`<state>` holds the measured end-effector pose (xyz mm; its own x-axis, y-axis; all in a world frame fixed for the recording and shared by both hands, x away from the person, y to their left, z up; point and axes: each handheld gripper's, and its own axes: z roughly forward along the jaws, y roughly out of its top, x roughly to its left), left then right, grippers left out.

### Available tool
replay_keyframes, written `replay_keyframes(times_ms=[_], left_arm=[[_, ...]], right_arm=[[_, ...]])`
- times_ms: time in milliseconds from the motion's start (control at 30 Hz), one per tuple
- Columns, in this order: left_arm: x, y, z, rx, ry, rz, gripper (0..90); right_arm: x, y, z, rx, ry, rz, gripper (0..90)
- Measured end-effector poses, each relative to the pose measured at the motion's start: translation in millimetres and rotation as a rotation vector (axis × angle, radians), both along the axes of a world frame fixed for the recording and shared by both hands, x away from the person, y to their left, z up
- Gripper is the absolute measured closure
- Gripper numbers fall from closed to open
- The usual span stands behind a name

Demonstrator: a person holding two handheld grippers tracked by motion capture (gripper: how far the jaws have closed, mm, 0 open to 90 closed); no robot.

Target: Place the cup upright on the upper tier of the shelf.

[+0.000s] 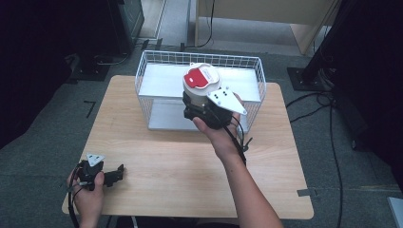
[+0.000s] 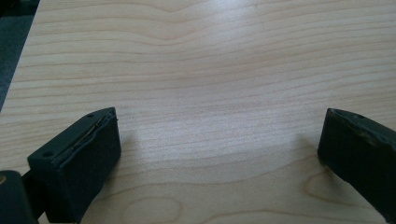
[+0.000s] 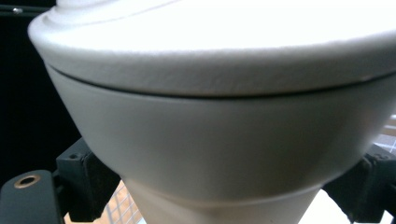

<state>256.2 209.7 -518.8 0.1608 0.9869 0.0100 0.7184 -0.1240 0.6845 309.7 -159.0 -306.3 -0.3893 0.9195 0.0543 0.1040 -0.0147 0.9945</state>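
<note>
A white tub with a red-and-white lid (image 1: 202, 78) hangs above the front of the white wire basket (image 1: 157, 59). My right gripper (image 1: 197, 107) is shut on it from below and behind. In the right gripper view the tub's pale wall (image 3: 224, 149) sits wedged between the two black jaws. My left gripper (image 1: 116, 175) rests near the table's front left corner, held by a hand. Its jaws stand wide apart over bare wood (image 2: 215, 93), with nothing between them.
The wire basket stands at the back middle of the wooden table (image 1: 157, 156) and holds a light shelf board (image 1: 164, 78). Cables (image 1: 313, 107) trail over the grey floor to the right, near a black stand base (image 1: 304, 78).
</note>
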Motion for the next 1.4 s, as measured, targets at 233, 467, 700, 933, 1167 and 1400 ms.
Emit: replay_keyframes(times_ms=[233,467,700,933,1167,1400], left_arm=[[0.0,0.0,0.1,0.0,0.001,0.0,0.0],[0.0,0.0,-0.1,0.0,-0.001,0.0,0.0],[0.0,-0.1,-0.1,-0.001,-0.002,0.001,0.0],[0.1,0.0,-0.1,-0.001,-0.001,0.001,0.0],[0.1,0.0,-0.1,-0.001,-0.002,0.001,0.0],[0.1,-0.1,-0.1,-0.001,-0.002,0.001,0.0]], right_arm=[[19.4,-1.3,9.9,0.0,-0.004,-0.03,10.0],[40.5,-0.8,11.9,-0.012,0.009,-0.06,10.0],[63.4,-1.8,9.1,-0.008,0.032,-0.093,10.0],[80.6,-3.1,9.0,-0.003,0.05,-0.114,10.0],[96.2,-2.0,6.1,-0.012,0.073,-0.139,10.0],[106.7,0.6,-0.3,-0.036,0.089,-0.16,10.0]])
